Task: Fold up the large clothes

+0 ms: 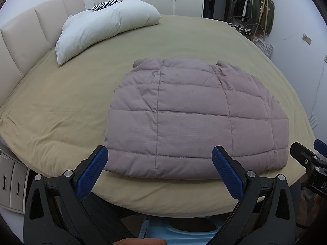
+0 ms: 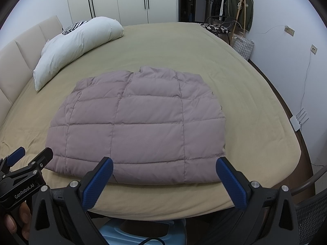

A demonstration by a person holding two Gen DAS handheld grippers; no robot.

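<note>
Hovering side by side above the near edge of a bed (image 1: 61, 106) are two sets of tongs, each with black arms and blue, finely dimpled pads. The left tongs (image 1: 159, 159) are spread wide and grip nothing; their fingertips frame the near hem of a quilted jacket (image 1: 194, 118) without touching it. The right tongs (image 2: 163, 168) are likewise spread wide and empty, just short of the same hem. Each pair also shows at the edge of the other's view.

The one jacket is dusty mauve and puffy, stitched into a grid of rectangular panels. It lies folded into a broad, rounded block, flat on the bed near its front edge, with its collar end on the far side.

The bed wears a smooth tan sheet with a few soft creases at the left. One long white pillow (image 1: 106, 28) lies curved along the far left corner, well apart from the jacket, with a black-and-white striped cloth (image 1: 106, 5) behind it. A padded cream headboard (image 1: 22, 40) in vertical panels runs along the left.

Beyond the bed stand white wardrobe doors (image 2: 122, 0), a wooden rack hung with dark green clothes (image 2: 239, 10), and a checked basket (image 2: 244, 47). A pale blue plastic object (image 2: 114, 236) sits below the tongs, at the bed's foot.
</note>
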